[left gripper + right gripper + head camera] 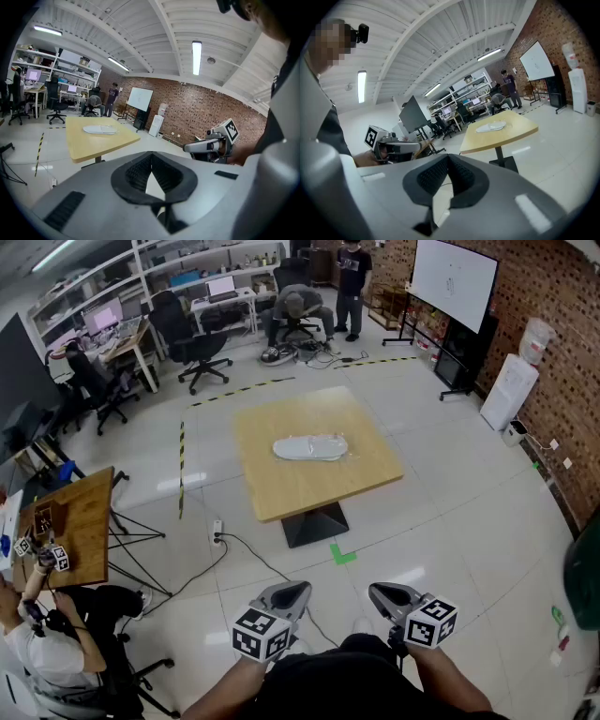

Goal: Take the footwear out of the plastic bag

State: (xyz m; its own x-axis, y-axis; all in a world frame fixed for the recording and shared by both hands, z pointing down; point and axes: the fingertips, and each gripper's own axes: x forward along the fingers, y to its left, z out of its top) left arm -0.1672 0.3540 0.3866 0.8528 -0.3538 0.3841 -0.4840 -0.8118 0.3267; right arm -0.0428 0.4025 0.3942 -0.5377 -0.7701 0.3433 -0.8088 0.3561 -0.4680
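Footwear (pixel 310 447), a pale long shape inside its plastic bag (pixel 345 452), lies flat at the middle of the counter (pixel 281 488), straight ahead of both tools and well apart from them. Nearest me, the left tool (pixel 296 591) and the right tool (pixel 377 592) hang side by side at the bottom of the head view. Each has its jaws pressed together with nothing between them, and both gripper views show the dark pads meeting at the tip. Between the tools and the counter I see pale glossy floor tiles (pixel 450 521). A green tape mark (pixel 343 554) sits just before the counter's dark pedestal base (pixel 315 524), and a black cable (pixel 253 554) trails from a power strip (pixel 217 532) at the left. The counter top is square and light wood. Beyond it, black-and-yellow tape (pixel 244 388) lines the floor. Office chairs (pixel 192 338) stand by desks with monitors, and shelving runs along the back. One person stands (pixel 353 277) and another is bent over (pixel 298 307) beside them. On the far right a whiteboard (pixel 454 279) stands against a brick wall (pixel 562 324).
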